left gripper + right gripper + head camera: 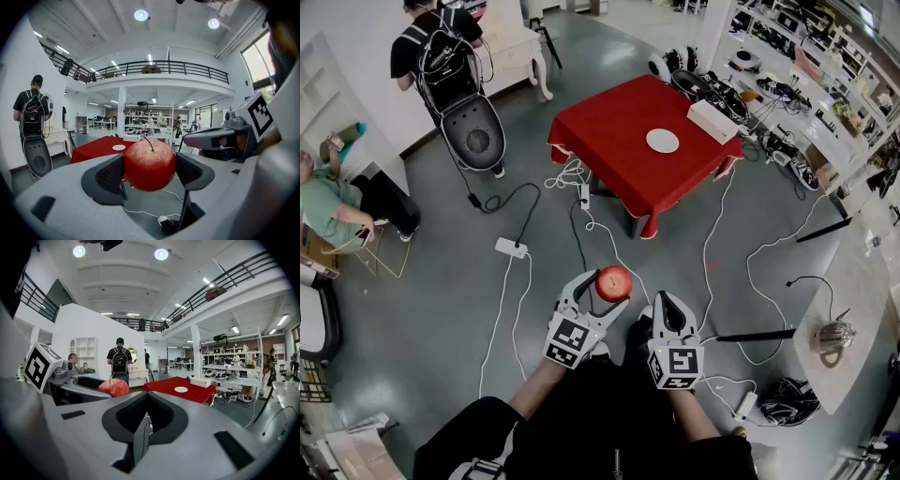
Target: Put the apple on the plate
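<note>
A red apple (613, 282) sits between the jaws of my left gripper (602, 284), carried in the air above the grey floor; the left gripper view shows the apple (150, 164) pressed by both black pads. My right gripper (669, 307) is beside it on the right, jaws together with nothing between them, and its own view shows the pads meeting (146, 416). A small white plate (663, 141) lies on a red-clothed table (619, 131) well ahead of me. It also shows small in both gripper views, as the plate (119, 147) and the plate (181, 389).
A white box (712, 120) lies on the table's right side. Cables and a power strip (510, 247) trail over the floor between me and the table. A person with a backpack (441, 47) stands far left; another sits at the left wall. Shelves line the right.
</note>
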Tool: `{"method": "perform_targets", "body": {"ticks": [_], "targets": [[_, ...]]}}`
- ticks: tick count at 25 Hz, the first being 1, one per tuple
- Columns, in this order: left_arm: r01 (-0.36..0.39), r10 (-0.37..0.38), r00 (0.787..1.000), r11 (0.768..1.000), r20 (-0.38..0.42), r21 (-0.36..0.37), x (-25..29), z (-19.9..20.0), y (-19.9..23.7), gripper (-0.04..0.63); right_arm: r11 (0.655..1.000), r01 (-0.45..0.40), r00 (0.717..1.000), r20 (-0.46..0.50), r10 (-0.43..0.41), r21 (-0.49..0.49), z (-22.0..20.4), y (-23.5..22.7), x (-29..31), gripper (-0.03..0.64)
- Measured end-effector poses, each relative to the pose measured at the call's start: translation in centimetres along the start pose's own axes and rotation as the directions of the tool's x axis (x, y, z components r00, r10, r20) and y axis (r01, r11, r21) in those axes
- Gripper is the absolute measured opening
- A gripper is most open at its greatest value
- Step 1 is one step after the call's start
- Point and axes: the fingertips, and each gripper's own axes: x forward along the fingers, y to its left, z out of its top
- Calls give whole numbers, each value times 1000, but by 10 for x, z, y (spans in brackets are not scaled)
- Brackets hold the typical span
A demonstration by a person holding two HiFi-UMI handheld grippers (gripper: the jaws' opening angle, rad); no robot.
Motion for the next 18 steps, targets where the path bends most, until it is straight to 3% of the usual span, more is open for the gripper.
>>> {"method": "perform_targets", "body": {"ticks": [6, 18], "targets": [[0, 0, 1000, 1000, -17, -9, 4, -1, 7, 350, 1000, 7, 1000, 27, -8, 24, 6, -2, 5, 11], [21, -21, 999, 1000, -39, -9, 7, -6, 4, 350, 1000, -10, 1000, -22, 10, 7, -6, 2, 8, 11]]}}
